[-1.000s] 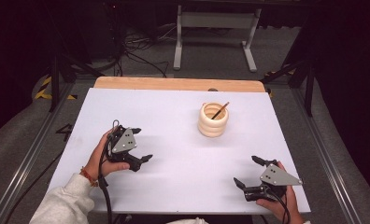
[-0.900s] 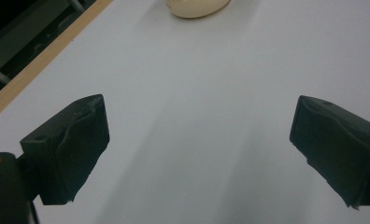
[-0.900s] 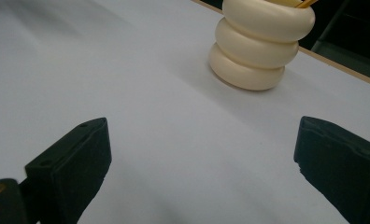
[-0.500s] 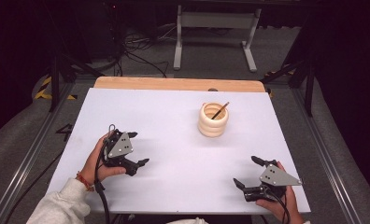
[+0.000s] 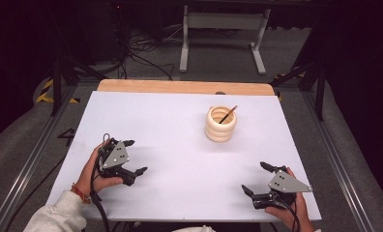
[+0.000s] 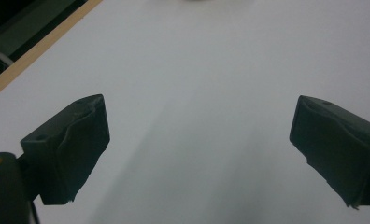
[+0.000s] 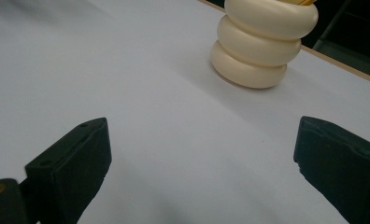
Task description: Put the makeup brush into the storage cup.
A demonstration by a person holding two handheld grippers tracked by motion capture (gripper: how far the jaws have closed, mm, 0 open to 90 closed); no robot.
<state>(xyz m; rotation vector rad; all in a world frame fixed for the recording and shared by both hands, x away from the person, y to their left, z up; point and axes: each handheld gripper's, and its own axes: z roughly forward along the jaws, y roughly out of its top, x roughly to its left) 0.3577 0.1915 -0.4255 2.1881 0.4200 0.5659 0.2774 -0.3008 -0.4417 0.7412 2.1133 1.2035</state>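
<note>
White table (image 5: 180, 125) in a dark room, a gripper low at each side and a ribbed cream holder right of centre.

In the high view the left gripper (image 5: 134, 157) sits at lower left and the right gripper (image 5: 255, 179) at lower right, each with jaws spread wide and grasping nothing. The cream holder (image 5: 221, 124) stands upright in the upper middle right, well apart from both, a pencil (image 5: 228, 114) leaning inside it. In the right gripper view the holder rises at upper right.

We seem to be in a lab: a white bench (image 5: 180, 125) on grey carpet (image 5: 25, 130), loose cables (image 5: 136, 53), dark surroundings.
</note>
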